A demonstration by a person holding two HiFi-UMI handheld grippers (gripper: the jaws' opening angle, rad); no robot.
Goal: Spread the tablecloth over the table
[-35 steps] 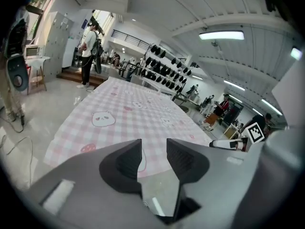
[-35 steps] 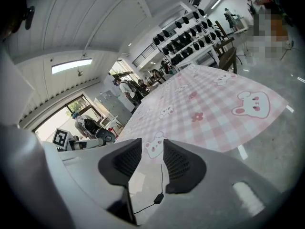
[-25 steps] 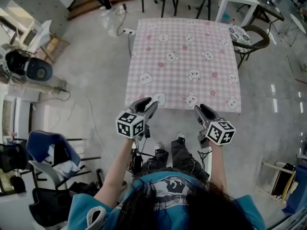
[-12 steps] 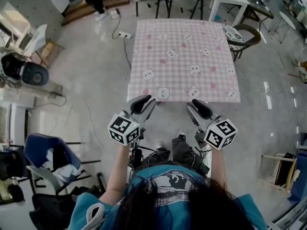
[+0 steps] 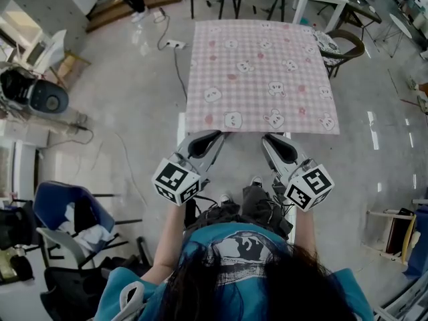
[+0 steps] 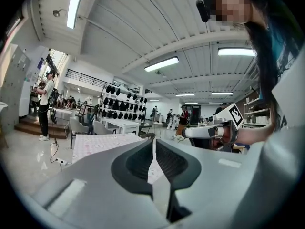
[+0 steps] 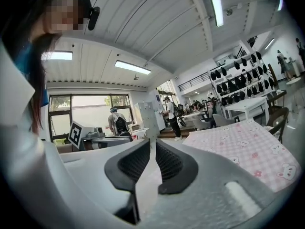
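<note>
1. Pink-and-white checked fabric tablecloth, printed with white bear faces and small pink flowers, lies flat over the square worktop and hides its top. Its near hem is closest to the person.
2. Left gripper, grey with dark ribbed pads, reaches the near hem towards its left corner. In the left gripper view its tongs have just been closing. They stand almost together, with a strip of the bear-printed cloth caught between the pads.
3. Right gripper meets the same hem further right, near its middle. In the right gripper view its tongs have also just been closing. They are pinched on a pale fold of the cloth that runs down between the pads.
4. Each gripper carries a white cube with black square code markers, one on the left and one on the right. These bear patterns only, with no letters that can be read.
5. The person's teal shirt has a grey graphic, too small to read.
6. A white power strip lies on the grey floor just off the worktop's far left corner.
7. A dark chair with a patterned cushion stands at the far right corner.
</note>
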